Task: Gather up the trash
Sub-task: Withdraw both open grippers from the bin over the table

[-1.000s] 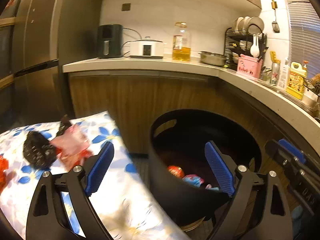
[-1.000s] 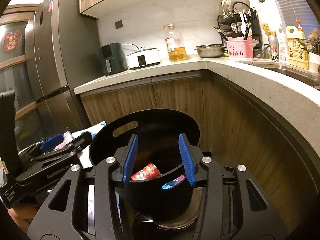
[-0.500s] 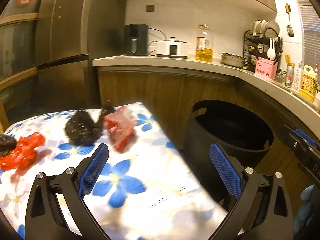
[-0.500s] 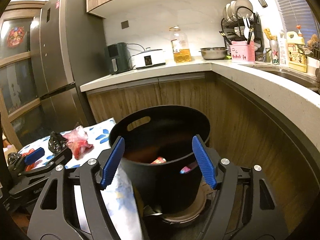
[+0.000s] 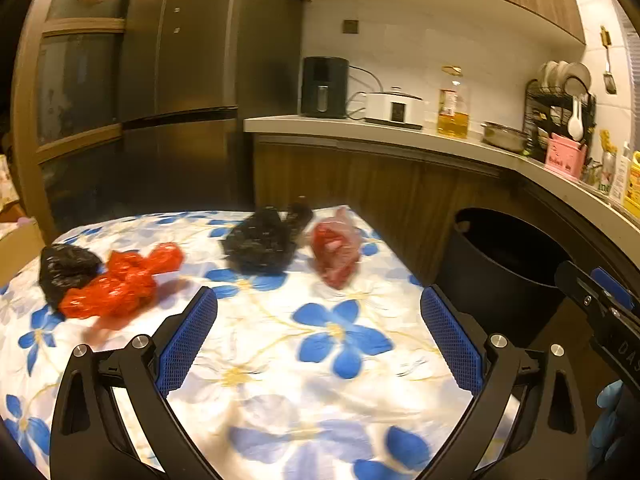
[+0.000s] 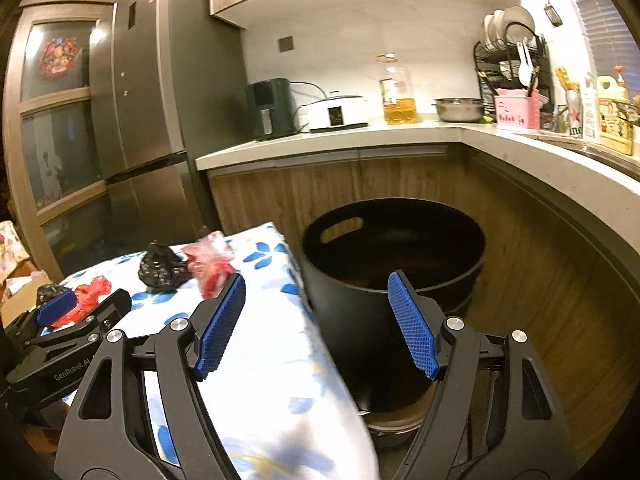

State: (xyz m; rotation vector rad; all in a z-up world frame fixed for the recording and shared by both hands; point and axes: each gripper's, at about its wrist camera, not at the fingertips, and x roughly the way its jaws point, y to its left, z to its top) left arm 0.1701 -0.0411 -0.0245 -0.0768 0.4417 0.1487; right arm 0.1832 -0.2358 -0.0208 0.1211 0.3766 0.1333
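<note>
Black plastic formed the bin (image 6: 394, 280), standing just right of the flowered surface (image 5: 280, 360); what it held could not be seen. Four crumpled bags were left on the far half: a black bag (image 5: 262, 246), a red bag (image 5: 120, 284), a pinkish bag (image 5: 334, 254) and a small black one (image 5: 64, 270). Left gripper (image 5: 318, 342) and right gripper (image 6: 318, 324) both gaped wide, empty.
</note>
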